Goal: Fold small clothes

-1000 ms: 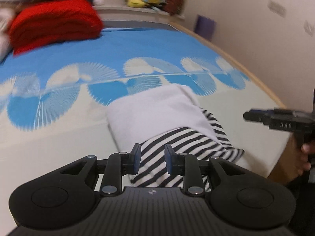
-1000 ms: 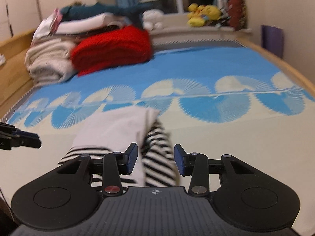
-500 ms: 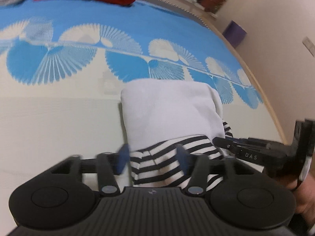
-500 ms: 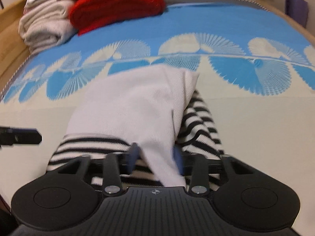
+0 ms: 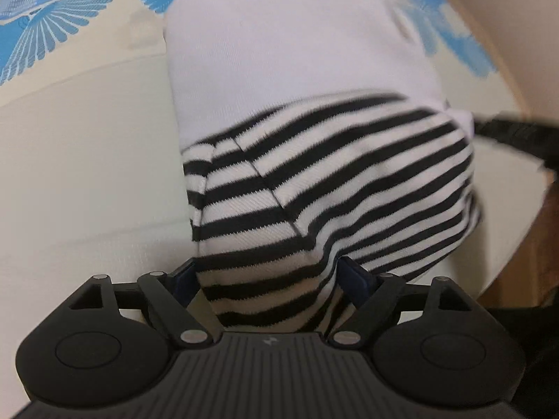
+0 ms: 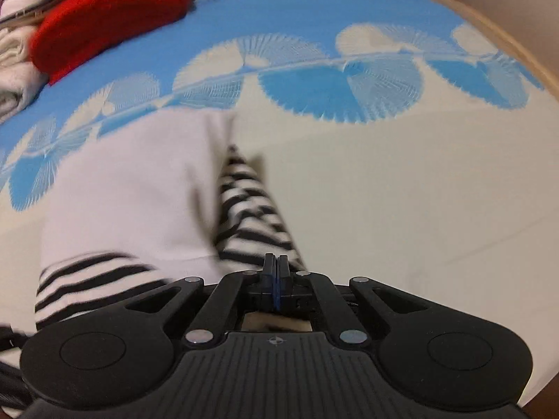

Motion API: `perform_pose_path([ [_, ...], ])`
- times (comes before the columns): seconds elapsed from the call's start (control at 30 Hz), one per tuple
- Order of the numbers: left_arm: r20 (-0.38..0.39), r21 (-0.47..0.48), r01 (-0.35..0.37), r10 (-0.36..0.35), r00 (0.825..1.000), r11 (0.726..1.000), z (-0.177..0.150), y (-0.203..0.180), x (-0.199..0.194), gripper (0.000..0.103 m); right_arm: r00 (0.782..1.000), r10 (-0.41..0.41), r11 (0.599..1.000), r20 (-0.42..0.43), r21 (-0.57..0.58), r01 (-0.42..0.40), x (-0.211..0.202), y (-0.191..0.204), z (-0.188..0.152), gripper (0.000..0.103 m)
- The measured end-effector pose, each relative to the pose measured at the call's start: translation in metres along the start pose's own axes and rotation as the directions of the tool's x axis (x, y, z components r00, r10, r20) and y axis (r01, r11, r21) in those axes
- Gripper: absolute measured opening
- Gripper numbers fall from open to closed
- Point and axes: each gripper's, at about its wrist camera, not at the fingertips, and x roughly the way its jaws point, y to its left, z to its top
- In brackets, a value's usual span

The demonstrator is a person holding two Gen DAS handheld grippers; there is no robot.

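A: Since half a second ago you have pushed both grippers right up to the white knit garment with black-and-white striped hem [image 5: 300, 111]; it now fills most of the left wrist view, where before it lay well ahead of the fingers.

B: And my left gripper [image 5: 267, 276]?

A: Its jaws stand wide, with the striped hem bunched between the blue pads. The cloth reaches both pads, but the fingers are not pressed together.

B: The right one?

A: Your right gripper [image 6: 276, 272] has gone from apart to fully closed, blue pads flat together. The striped edge lies right at its tips, at 12 o'clock, yet I cannot tell whether any cloth is pinched in them; the frame is blurred there.

B: Where does the garment sit?

A: On the cream and blue fan-patterned bedspread [image 6: 401, 181], on its cream part. In the right wrist view the white body spreads toward 9 o'clock and a striped strip runs up from the tips. A red knitted blanket [image 6: 108, 14] lies folded at 11 o'clock, well apart, beside a stack of pale folded linens [image 6: 14, 70].
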Motion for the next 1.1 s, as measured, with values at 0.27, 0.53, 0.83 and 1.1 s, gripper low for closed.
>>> perform_pose_path([
  [0.27,0.014,-0.017,0.019,-0.018,1.000,1.000,-0.001,0.000,-0.007,0.087,0.964,0.260,0.958,0.056,0.110,-0.265,-0.025,-0.025,-0.004,0.055],
  [0.53,0.204,-0.181,0.142,-0.104,0.973,0.973,0.003,0.034,-0.052,0.087,0.939,0.337,0.941,-0.061,0.014,-0.337,-0.016,-0.009,-0.015,0.004],
  [0.83,0.227,-0.389,0.227,-0.146,0.963,0.893,0.026,0.058,-0.034,0.088,0.973,0.184,0.982,-0.141,0.055,-0.178,-0.004,-0.043,-0.033,0.004],
  [1.1,0.211,-0.541,0.319,-0.242,0.947,0.778,0.042,0.074,0.020,0.097,0.976,0.150,0.989,-0.156,0.022,-0.149,0.012,-0.025,-0.030,0.004],
])
